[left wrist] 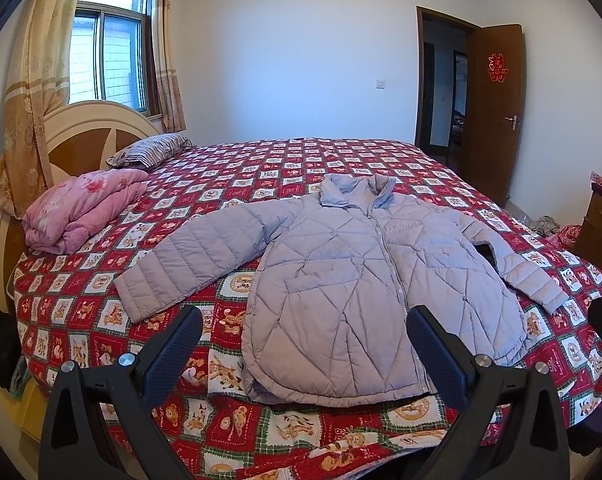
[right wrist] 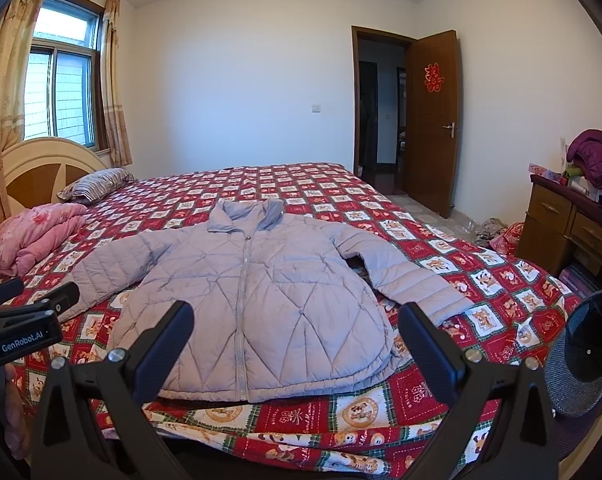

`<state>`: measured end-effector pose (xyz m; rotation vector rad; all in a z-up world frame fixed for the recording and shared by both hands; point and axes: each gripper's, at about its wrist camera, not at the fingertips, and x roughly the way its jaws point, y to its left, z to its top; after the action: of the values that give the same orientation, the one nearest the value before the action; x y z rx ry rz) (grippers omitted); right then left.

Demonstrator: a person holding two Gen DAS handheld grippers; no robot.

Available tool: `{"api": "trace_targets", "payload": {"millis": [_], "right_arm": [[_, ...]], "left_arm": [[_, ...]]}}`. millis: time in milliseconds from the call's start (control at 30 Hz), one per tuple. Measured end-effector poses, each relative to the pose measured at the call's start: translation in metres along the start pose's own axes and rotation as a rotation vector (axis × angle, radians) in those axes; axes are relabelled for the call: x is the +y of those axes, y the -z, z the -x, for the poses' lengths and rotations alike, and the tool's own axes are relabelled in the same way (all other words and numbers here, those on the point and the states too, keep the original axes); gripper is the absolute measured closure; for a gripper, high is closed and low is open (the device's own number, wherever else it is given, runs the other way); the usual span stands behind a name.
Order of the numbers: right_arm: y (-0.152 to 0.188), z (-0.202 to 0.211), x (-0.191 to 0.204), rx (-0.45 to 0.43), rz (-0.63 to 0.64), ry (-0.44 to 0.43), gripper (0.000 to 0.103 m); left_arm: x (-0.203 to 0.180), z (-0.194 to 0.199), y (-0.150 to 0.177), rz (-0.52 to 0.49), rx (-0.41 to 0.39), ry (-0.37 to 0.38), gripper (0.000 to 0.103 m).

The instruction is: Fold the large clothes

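Left wrist view: pale lilac quilted puffer jacket [left wrist: 341, 280] spread flat, zipped, sleeves out, on red patchwork cartoon bedspread [left wrist: 261, 432]. Left gripper [left wrist: 303, 334] and right gripper [right wrist: 297, 328] both spread wide, empty, above jacket hem.

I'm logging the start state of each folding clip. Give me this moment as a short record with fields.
garment: lilac quilted jacket, zipped, front up
state: spread flat, both sleeves out, unfolded
surface: red patterned bedspread
left gripper: open, above the hem, holding nothing
right gripper: open, above the hem, holding nothing
nearby on bed: pink folded quilt, striped pillow
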<state>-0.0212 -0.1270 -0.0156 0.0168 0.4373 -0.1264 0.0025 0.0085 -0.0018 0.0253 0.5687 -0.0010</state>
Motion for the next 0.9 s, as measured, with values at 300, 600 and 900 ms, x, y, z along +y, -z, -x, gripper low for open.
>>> {"api": "trace_targets", "payload": {"millis": [300, 600, 900], "right_arm": [[0.0024, -0.0011, 0.0018, -0.005, -0.003, 0.0, 0.0], [0.0026, -0.0016, 0.0018, 0.001, -0.002, -0.006, 0.0], [0.0032, -0.0031, 0.002, 0.006, -0.005, -0.012, 0.0]], "left_arm": [[0.0006, 0.0002, -0.0005, 0.012, -0.008, -0.004, 0.001], [0.0018, 0.0004, -0.0005, 0.011, -0.009, -0.003, 0.001], [0.005, -0.001, -0.0008, 0.018, -0.012, -0.005, 0.001]]}}
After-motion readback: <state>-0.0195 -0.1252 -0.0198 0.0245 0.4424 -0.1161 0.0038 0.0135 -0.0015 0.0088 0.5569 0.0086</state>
